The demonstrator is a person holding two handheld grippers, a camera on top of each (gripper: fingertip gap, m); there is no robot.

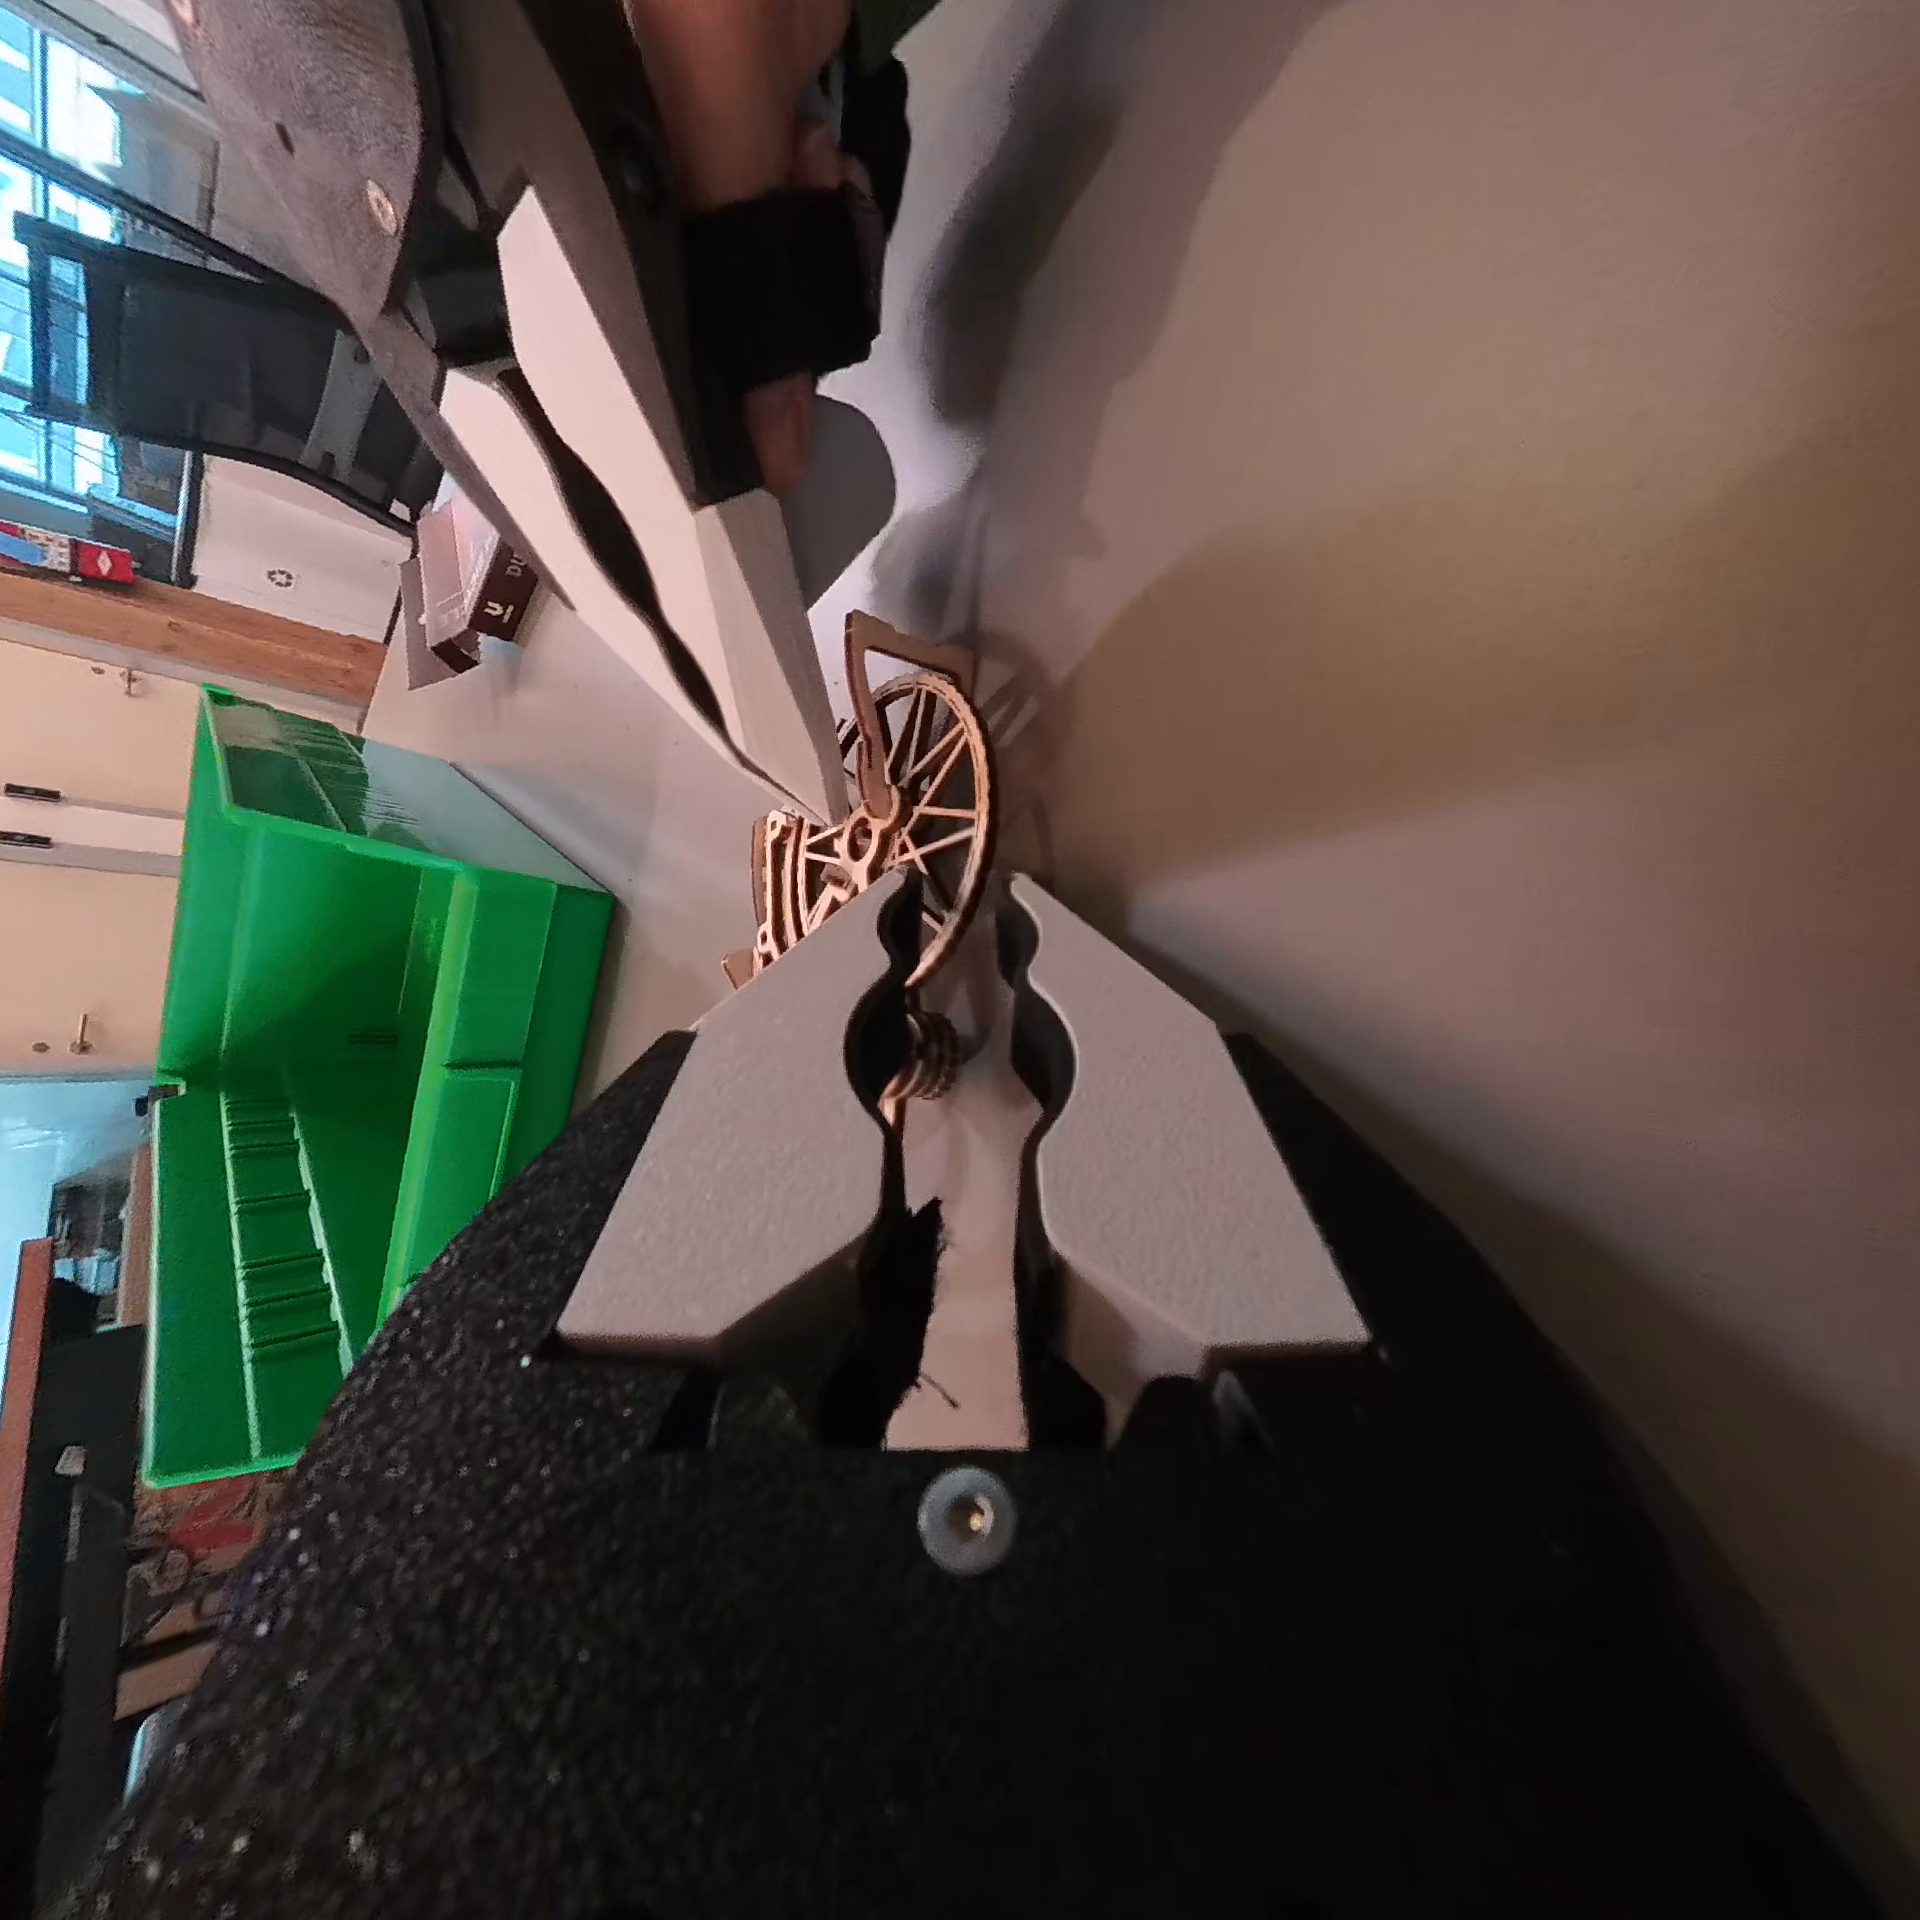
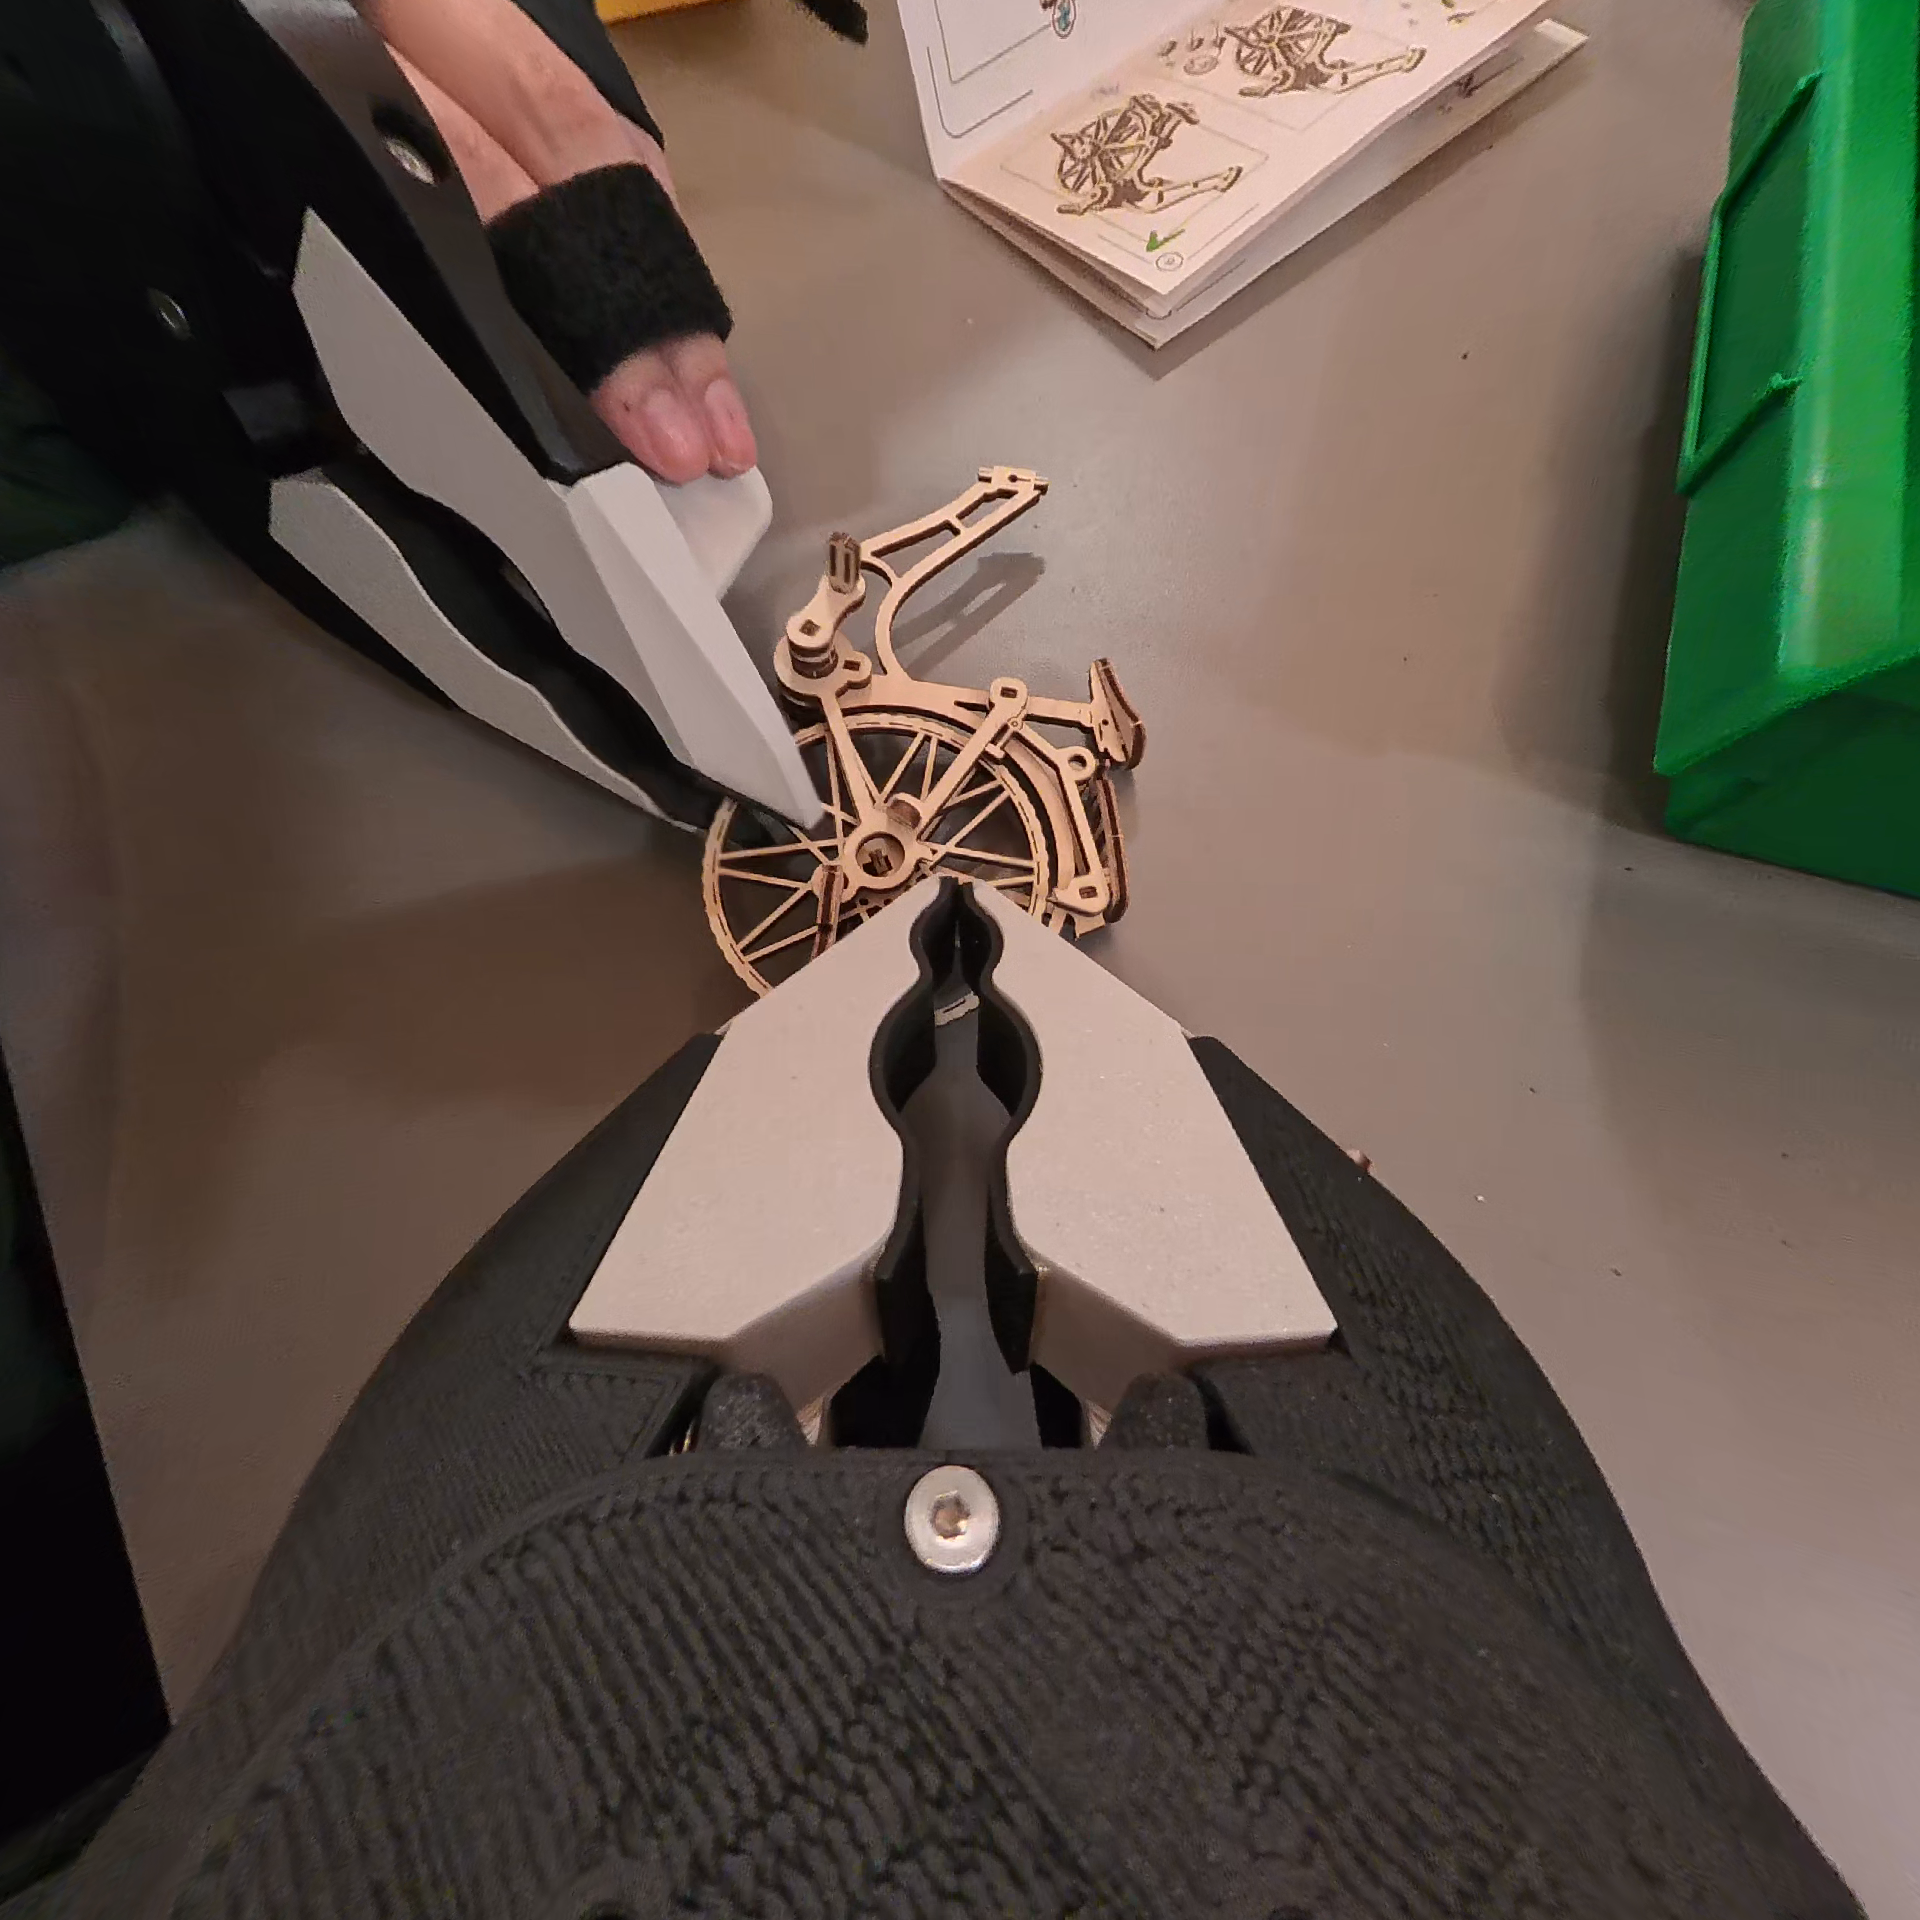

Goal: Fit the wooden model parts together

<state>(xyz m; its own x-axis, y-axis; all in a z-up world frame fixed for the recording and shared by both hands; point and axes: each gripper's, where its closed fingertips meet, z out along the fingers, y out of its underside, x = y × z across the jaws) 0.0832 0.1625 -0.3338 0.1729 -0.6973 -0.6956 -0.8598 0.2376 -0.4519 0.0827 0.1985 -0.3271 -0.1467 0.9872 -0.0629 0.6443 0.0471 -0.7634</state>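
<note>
A wooden bicycle-like model [image 2: 997, 748] with a spoked wheel and a curved arm sits low over the grey table [image 2: 1403, 1091]. My left gripper [image 1: 958, 885] is shut on the wheel's rim [image 1: 961, 914], and a small ribbed wooden piece [image 1: 930, 1060] shows between its fingers. In the right wrist view the left gripper [image 2: 764, 821] comes in from the upper left onto the wheel's left side. My right gripper [image 2: 956, 896] is shut, its tips just below the wheel hub [image 2: 878, 854]. I cannot tell whether it pinches anything. It also shows in the left wrist view [image 1: 831, 805], touching the hub.
An open instruction booklet [image 2: 1195, 156] lies at the back of the table. A green plastic bin [image 2: 1808, 468] stands at the right edge and also shows in the left wrist view [image 1: 343, 1039]. A brown box [image 1: 468, 592] lies farther off. A hand [image 2: 582, 135] holds the left gripper. My right fingertips sit around 4 cm from my left ones.
</note>
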